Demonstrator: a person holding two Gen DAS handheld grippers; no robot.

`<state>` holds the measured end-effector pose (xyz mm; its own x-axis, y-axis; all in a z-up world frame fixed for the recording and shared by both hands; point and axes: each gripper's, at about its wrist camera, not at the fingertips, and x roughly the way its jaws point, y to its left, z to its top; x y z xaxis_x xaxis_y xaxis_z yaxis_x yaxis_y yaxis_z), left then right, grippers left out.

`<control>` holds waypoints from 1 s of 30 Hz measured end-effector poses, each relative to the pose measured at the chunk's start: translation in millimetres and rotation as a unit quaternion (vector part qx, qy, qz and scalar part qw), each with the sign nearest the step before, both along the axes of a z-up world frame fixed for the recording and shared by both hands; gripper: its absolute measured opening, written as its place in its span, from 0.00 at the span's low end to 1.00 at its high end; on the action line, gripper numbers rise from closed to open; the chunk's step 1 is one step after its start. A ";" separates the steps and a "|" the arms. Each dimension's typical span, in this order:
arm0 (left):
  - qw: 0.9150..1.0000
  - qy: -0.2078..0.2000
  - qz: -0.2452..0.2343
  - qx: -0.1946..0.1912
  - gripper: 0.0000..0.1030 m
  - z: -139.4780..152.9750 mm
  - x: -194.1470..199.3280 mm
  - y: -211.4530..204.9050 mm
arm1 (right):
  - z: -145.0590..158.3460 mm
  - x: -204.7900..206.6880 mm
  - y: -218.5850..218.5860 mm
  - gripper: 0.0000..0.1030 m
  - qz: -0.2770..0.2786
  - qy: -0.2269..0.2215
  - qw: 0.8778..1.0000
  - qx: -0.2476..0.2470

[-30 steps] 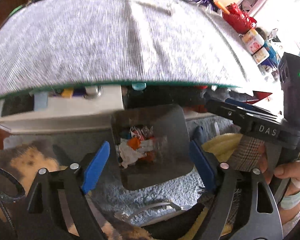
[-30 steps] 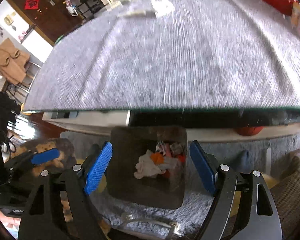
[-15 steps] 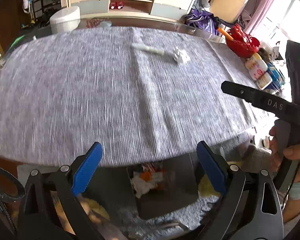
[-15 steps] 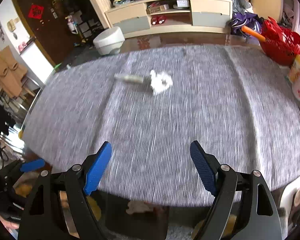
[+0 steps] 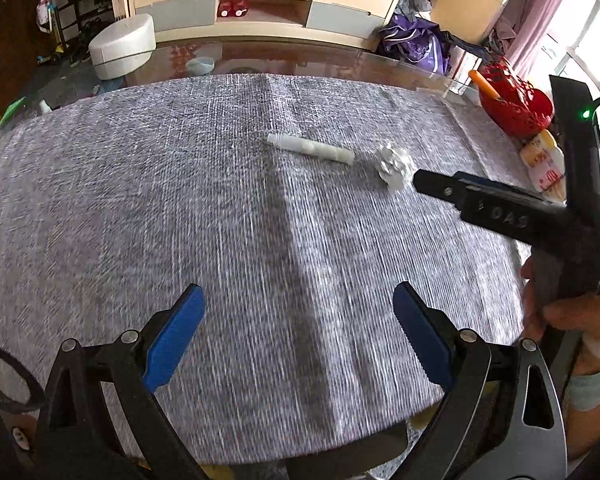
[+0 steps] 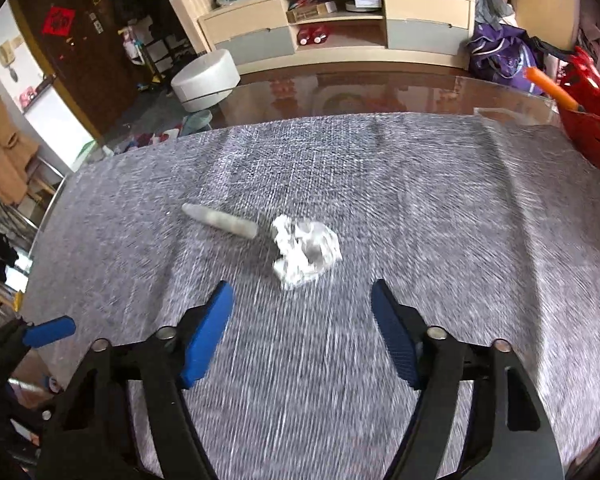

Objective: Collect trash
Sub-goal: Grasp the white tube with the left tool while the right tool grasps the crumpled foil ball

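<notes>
A crumpled white paper ball [image 6: 305, 251] lies on the grey table cloth [image 6: 420, 220], just ahead of my open, empty right gripper [image 6: 302, 312]. A pale rolled tube of trash [image 6: 220, 220] lies to its left. In the left wrist view the paper ball [image 5: 394, 168] and the tube [image 5: 312, 148] lie far ahead on the cloth [image 5: 140, 200]. My left gripper [image 5: 296, 320] is open and empty over the near part of the cloth. The right gripper's side [image 5: 492, 208] shows at the right, close to the ball.
A red basket [image 6: 592, 120] with an orange stick stands at the table's right edge, with small bottles [image 5: 544, 164] beside it. Bare glass table top [image 6: 380, 96] lies beyond the cloth. A cabinet [image 6: 340, 28] and a white stool [image 6: 206, 80] stand behind.
Both grippers have risen from the trash bin below the table edge to above the table top. The right gripper has moved forward towards the paper ball.
</notes>
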<state>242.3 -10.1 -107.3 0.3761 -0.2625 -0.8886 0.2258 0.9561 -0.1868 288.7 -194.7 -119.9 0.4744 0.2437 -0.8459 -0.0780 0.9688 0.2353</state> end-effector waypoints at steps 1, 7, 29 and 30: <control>1.000 0.004 0.002 -0.002 0.87 -3.4 6.8 -0.7 | -2.3 3.4 2.0 0.64 0.001 0.001 1.000 0.000; 1.000 0.015 0.005 0.000 0.87 -16.0 30.5 -5.2 | -21.5 27.5 7.2 0.55 0.008 0.005 1.000 -0.011; 0.998 0.028 0.003 -0.049 0.58 -45.5 117.2 -57.1 | -1.2 34.3 -70.7 0.27 -0.060 -0.059 0.996 -0.007; 0.998 0.027 0.005 -0.051 0.58 -45.7 120.7 -59.4 | -1.0 33.8 -71.1 0.28 -0.060 -0.059 0.996 -0.007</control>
<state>363.0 -69.5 -153.0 0.3317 -0.3480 -0.8769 0.2026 0.9341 -0.2940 322.5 -265.8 -120.9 0.5953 0.1680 -0.7857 0.0118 0.9760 0.2177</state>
